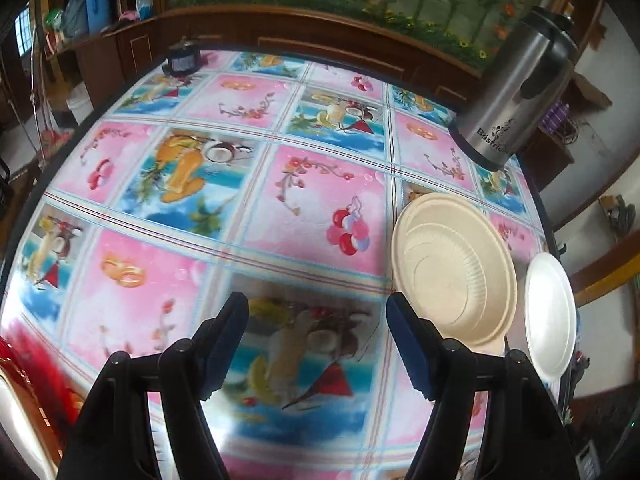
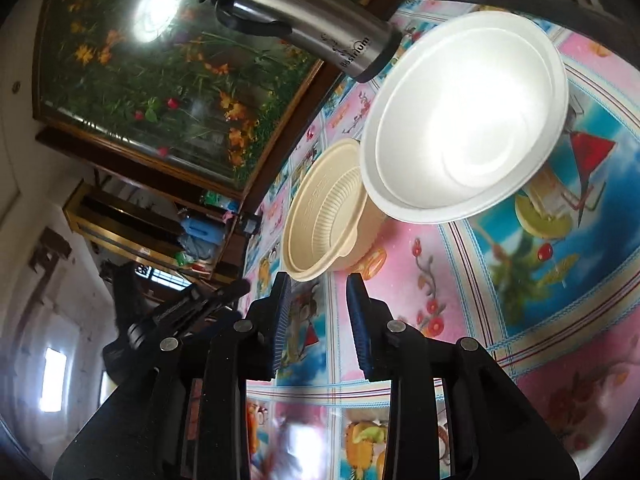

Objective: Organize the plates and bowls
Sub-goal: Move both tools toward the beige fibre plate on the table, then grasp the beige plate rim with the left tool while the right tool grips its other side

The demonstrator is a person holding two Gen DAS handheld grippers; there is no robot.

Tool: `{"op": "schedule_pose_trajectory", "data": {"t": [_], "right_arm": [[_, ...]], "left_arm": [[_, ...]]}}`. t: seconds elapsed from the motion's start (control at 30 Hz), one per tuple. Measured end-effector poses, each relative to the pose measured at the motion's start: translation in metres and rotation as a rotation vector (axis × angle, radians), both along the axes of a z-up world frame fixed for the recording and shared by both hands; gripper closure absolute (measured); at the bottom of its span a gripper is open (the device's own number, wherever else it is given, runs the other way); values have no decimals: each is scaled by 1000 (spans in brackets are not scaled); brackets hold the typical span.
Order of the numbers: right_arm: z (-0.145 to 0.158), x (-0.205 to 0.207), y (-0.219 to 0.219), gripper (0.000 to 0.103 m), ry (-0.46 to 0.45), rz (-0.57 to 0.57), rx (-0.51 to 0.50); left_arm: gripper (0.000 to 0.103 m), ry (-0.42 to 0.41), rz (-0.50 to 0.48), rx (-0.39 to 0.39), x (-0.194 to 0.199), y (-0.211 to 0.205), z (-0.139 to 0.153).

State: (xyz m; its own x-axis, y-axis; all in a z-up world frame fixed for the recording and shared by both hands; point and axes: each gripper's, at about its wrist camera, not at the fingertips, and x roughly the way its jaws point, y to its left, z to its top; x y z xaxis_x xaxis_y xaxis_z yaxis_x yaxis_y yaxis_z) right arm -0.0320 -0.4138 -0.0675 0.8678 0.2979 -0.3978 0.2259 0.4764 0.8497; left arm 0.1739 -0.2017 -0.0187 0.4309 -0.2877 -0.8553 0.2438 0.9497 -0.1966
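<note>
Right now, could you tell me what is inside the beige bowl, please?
The beige bowl looks empty: only its ribbed inner wall and bare bottom show. The white bowl overlaps its rim in the right wrist view, hiding a small part.

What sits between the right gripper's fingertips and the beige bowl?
Nothing: in the right wrist view only bare patterned tablecloth lies between the right gripper and the beige bowl.

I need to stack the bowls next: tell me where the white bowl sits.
The white bowl sits on the tablecloth, right of the beige bowl and below the steel flask in the right wrist view.
</note>
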Motion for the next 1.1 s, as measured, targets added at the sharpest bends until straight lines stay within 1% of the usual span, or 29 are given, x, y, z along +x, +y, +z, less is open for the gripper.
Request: {"op": "schedule_pose_trajectory", "data": {"t": [0.1,0.2,0.33,0.4,0.57,0.77,0.83,0.9,0.93,0.97,1.0,1.07,1.1], "right_arm": [[0,-3,1,74,-3,1,15],[-1,-7,0,75,-8,-3,37],[-4,-10,-3,75,-11,-13,59],[-4,-9,-4,75,-9,-17,59],[-6,-7,-3,74,0,-14,53],[-7,-3,-5,75,13,-19,49],[-6,-3,-5,75,17,-22,43],[-7,-3,-5,74,20,-26,38],[-7,-3,-6,75,23,-31,35],[-7,-3,-6,75,26,-36,31],[-8,-2,-6,75,29,-38,31],[-9,-1,-8,75,35,-43,36],[-9,-1,-8,75,37,-42,37]], "left_arm": [[31,10,9,9,7,-11,-4],[31,-6,25,10,13,-19,-2],[31,-15,12,-10,18,-31,0],[31,3,-11,-28,21,-38,-3],[31,50,-19,-43,26,-44,-17],[34,89,-43,-8,26,-46,-31],[41,94,-46,-9,26,-46,-33],[54,99,-42,2,26,-46,-34],[59,101,-42,-4,25,-45,-34],[71,101,-47,-10,24,-45,-33],[79,101,-58,-6,23,-46,-32],[83,102,-72,4,21,-48,-32],[87,105,-79,5,19,-48,-31]]}}
